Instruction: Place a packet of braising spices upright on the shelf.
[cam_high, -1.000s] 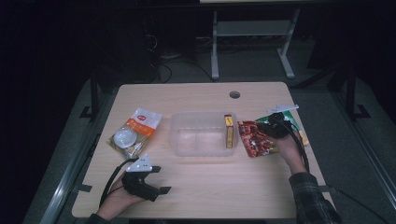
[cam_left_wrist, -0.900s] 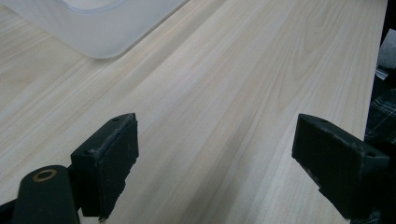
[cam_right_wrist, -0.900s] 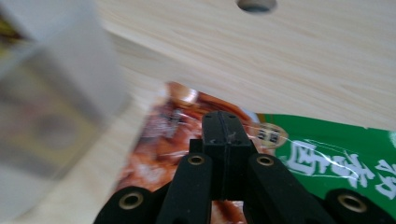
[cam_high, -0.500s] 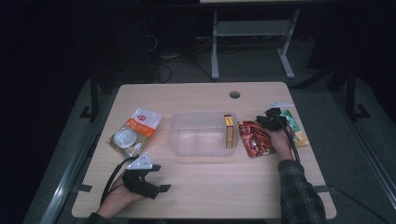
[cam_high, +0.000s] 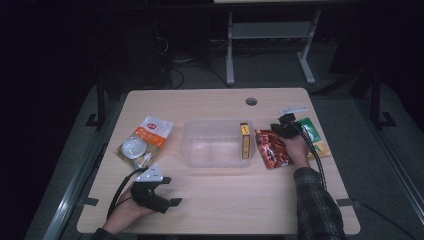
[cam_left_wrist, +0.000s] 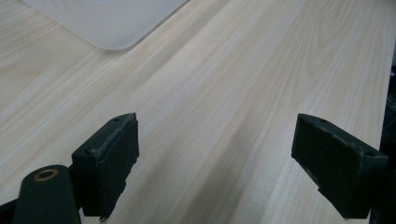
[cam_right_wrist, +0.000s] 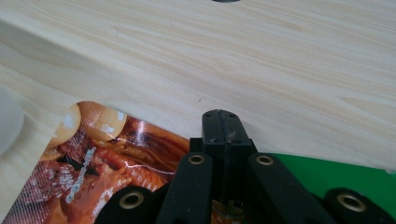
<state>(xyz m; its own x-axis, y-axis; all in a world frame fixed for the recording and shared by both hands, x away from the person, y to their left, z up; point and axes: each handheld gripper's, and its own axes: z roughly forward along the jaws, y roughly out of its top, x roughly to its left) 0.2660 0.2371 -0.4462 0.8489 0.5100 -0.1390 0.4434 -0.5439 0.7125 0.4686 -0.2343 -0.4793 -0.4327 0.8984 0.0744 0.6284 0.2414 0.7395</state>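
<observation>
A: Report the table, left to right.

B: I see a white packet (cam_high: 144, 142) at far left. My left gripper (cam_high: 159, 194) rests on the table (cam_high: 210, 207) near the front edge, jaws wide apart, nothing between them.

A: Centre?

B: A clear bin (cam_high: 215, 143) with a yellow box (cam_high: 244, 140) upright against its right wall.

A: Right side?

B: The red pouch (cam_high: 269, 147) lies flat just beside the bin. My right gripper (cam_right_wrist: 220, 125) sits at the pouch's far right corner, jaws pressed together; I cannot tell if they pinch it. A green packet (cam_high: 311, 133) lies beneath the hand.
</observation>
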